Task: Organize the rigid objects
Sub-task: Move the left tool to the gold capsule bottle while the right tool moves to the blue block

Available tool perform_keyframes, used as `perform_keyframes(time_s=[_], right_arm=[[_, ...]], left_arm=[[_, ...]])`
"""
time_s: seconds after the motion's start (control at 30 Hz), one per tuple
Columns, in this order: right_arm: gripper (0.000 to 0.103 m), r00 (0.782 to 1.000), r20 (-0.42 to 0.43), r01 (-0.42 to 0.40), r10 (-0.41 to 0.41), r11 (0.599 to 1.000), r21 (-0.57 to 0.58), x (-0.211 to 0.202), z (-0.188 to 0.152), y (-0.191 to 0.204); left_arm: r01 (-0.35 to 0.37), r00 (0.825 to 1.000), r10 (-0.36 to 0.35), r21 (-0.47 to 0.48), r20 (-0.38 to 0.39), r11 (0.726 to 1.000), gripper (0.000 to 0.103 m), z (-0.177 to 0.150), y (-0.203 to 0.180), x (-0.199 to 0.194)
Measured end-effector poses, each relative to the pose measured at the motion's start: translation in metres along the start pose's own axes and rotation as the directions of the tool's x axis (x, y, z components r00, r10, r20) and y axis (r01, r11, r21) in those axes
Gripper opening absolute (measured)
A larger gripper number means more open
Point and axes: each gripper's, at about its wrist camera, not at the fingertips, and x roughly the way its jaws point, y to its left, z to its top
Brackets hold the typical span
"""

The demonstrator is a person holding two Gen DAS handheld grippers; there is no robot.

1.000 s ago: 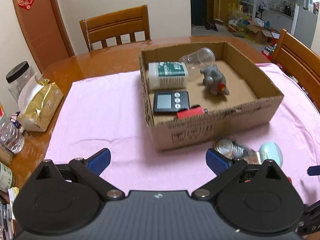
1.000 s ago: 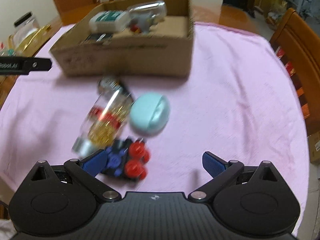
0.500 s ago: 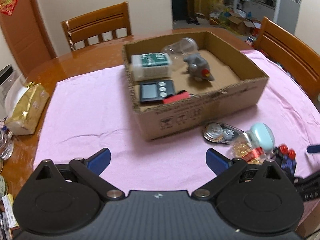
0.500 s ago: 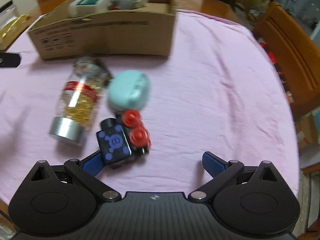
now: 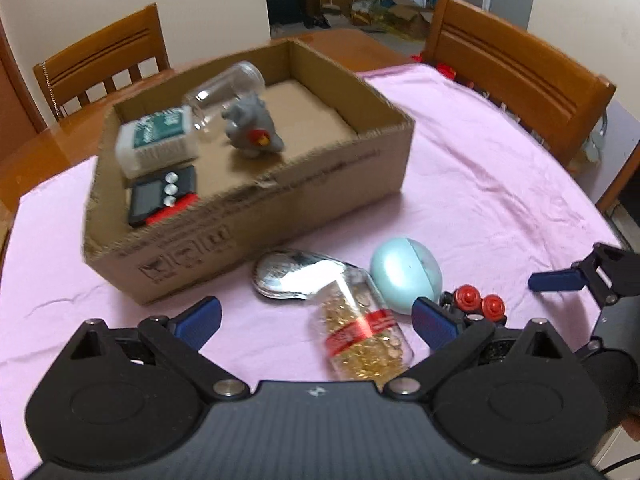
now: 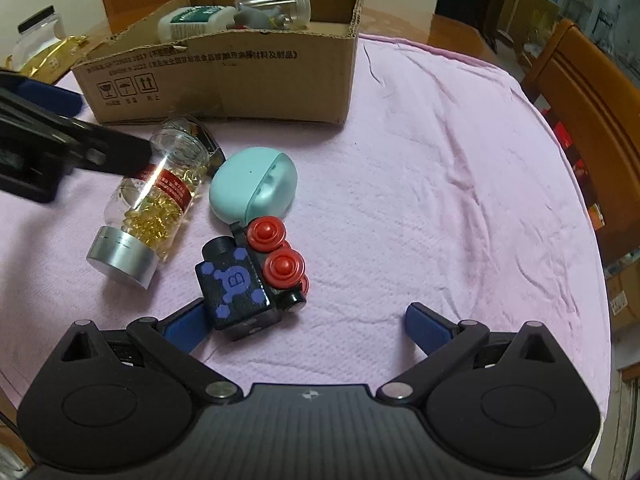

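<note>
A cardboard box (image 5: 352, 178) (image 6: 224, 88) on the pink cloth holds a white bottle (image 5: 156, 144), a clear jar (image 5: 224, 92), a grey toy (image 5: 252, 130) and a black timer (image 5: 160, 196). In front of it lie a clear bottle of gold capsules (image 5: 360, 332) (image 6: 156, 196), a teal egg-shaped case (image 5: 406, 274) (image 6: 254, 186) and a black toy with red knobs (image 6: 256, 276) (image 5: 476, 304). My left gripper (image 5: 316, 320) is open, its fingers straddling the capsule bottle. My right gripper (image 6: 304, 324) is open; the black toy sits by its left finger.
Wooden chairs stand at the far left (image 5: 100, 68) and right (image 5: 516, 76) of the table. A gold bag (image 6: 52, 58) and a jar (image 6: 38, 32) sit at the table's left edge. Pink cloth (image 6: 460, 184) stretches right of the objects.
My left gripper has swung right and closer, so the capsule bottle now lies between its fingers. My right gripper has moved nearer the black toy.
</note>
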Motion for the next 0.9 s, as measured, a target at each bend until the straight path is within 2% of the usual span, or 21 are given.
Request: perform_keyframes(time_s=[0.13,0.33,0.63,0.9], right_arm=[[0.103,1.0,0.008,-0.016,0.016,1.0,-0.027,-0.001,-0.002,-0.003],[0.103,1.0,0.009,-0.027,0.028,0.999,-0.047,0.0,0.0,-0.005],[0.103,0.999,0.013,-0.033,0.034,0.998,-0.058,0.001,0.0,-0.004],[0.103,1.0,0.006,-0.029,0.03,0.998,-0.055,0.001,0.001,-0.004]], left_arm=[[-0.001,0.999,0.0,-0.014,-0.049,1.0,0.101,-0.007,-0.002,0.012],[-0.012,0.998,0.01,-0.032,-0.062,0.999,0.101,-0.016,0.004,0.007],[-0.059,0.995,0.056,-0.031,-0.087,0.998,0.101,-0.032,0.022,-0.011],[-0.125,0.987,0.121,-0.027,-0.105,0.992,0.101,-0.039,0.039,-0.008]])
